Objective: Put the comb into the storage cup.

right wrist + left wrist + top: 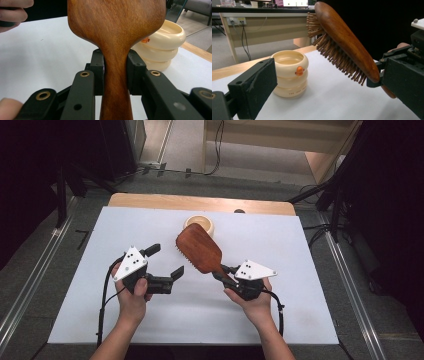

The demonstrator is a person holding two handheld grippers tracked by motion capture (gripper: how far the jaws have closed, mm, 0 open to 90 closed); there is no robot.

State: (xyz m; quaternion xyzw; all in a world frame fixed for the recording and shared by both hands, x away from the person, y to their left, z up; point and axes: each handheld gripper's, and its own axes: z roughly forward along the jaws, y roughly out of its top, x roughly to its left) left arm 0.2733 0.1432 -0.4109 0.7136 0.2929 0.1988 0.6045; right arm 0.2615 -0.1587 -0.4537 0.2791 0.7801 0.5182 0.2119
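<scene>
White sheeting is covering the desk (200, 320), with a cream ribbed cup (199, 224) standing near its far edge. My right gripper (223, 273) is clenching the handle of a wooden paddle hairbrush (199, 249), holding it tilted above the middle of the desk, bristles facing the cup. My left gripper (167, 261) is hanging released just beside the brush head, jaws spread wide, grasping nothing

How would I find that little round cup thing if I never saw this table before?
Look at the white table, toward its far edge, past the wooden hairbrush held in the right tool. There stands a cream cup on its own. Its sides bulge in stacked rings, with a small orange dot on the front.
</scene>
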